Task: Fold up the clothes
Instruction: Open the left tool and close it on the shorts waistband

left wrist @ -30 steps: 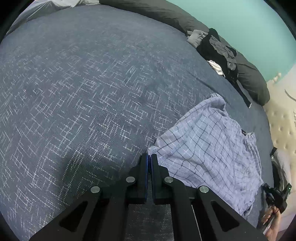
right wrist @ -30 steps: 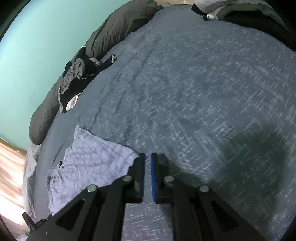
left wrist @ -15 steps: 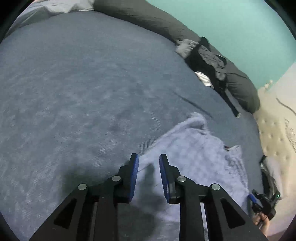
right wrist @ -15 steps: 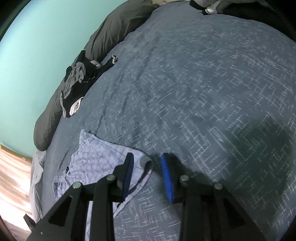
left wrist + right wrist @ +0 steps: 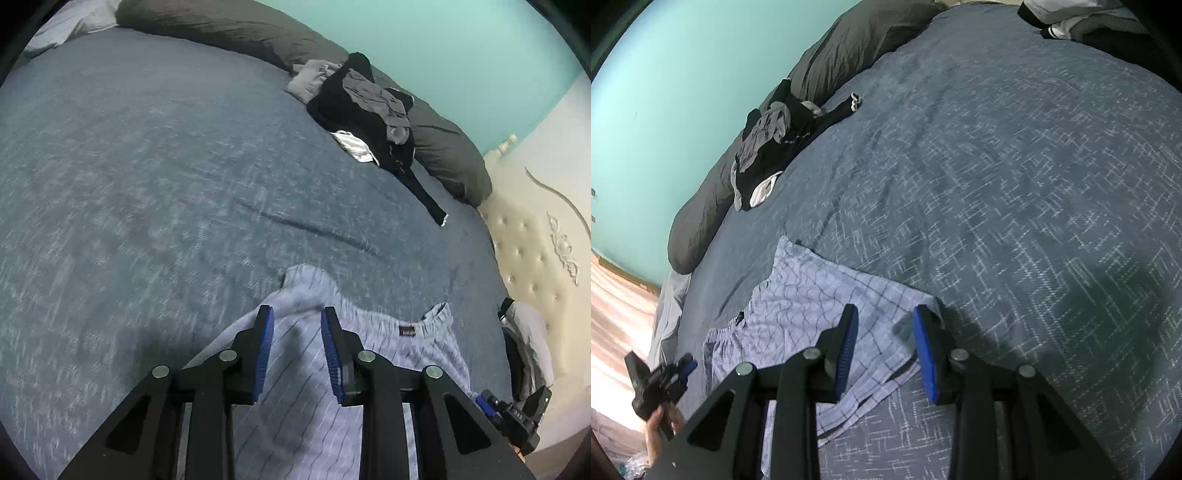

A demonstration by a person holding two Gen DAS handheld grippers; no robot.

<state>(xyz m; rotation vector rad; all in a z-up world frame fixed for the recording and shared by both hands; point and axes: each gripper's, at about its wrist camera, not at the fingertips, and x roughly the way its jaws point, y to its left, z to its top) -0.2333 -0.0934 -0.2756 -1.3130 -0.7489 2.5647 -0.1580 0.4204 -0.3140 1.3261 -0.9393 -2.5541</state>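
Light blue checked shorts [image 5: 388,354] lie spread on the blue bedspread [image 5: 147,166], waistband label facing up. My left gripper [image 5: 297,310] hovers over the shorts' near part. Its jaws are opening, and only loose cloth shows below them, with no pad pressing on it. In the right wrist view the same shorts [image 5: 798,295] lie flat, and my right gripper [image 5: 885,310] stands open above their right corner, gripping nothing. Each gripper also shows in the other's view: the right gripper [image 5: 517,413] low at the right, the left gripper [image 5: 657,384] low at the left in a hand.
A pile of dark clothes [image 5: 369,110] rests against a long dark grey pillow [image 5: 221,26] at the bed's far side, below a teal wall. A cream tufted headboard [image 5: 535,240] stands at the right. In the right wrist view the same pile [image 5: 772,147] lies beyond the shorts.
Both grippers were shut at the shorts' edge and now stand open, with the cloth let go. The left gripper has swung over the shorts; the right has barely shifted.
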